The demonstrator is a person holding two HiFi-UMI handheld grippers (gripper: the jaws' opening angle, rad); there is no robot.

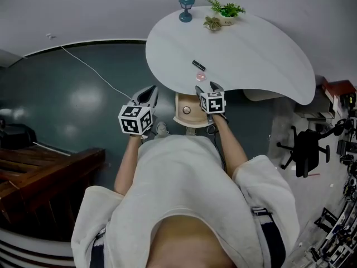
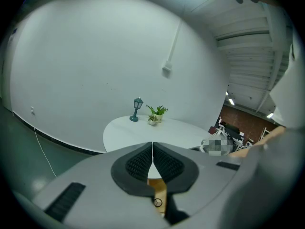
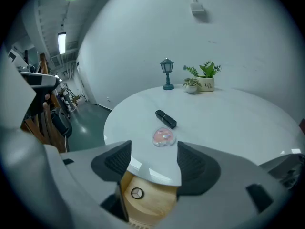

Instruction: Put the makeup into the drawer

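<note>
A pink round compact (image 1: pixel 201 77) and a black lipstick tube (image 1: pixel 198 65) lie on the white table (image 1: pixel 251 54) near its front edge. Under that edge a wooden drawer (image 1: pixel 179 116) stands pulled out, with a small round piece (image 3: pixel 137 193) on its floor. My right gripper (image 1: pixel 207 87) hovers over the drawer and table edge, open and holding nothing. In the right gripper view the compact (image 3: pixel 163 136) and lipstick (image 3: pixel 166 119) sit just beyond the right gripper (image 3: pixel 152 163). My left gripper (image 1: pixel 150 91) is shut and empty, left of the drawer; in its own view the left gripper (image 2: pixel 152 151) shows both pads touching.
A teal lamp (image 1: pixel 186 8) and small potted plants (image 1: pixel 226 10) stand at the table's far edge. A black office chair (image 1: pixel 305 149) is on the right, dark wooden furniture (image 1: pixel 44 166) on the left. A thin cable (image 1: pixel 89 68) runs over the green floor.
</note>
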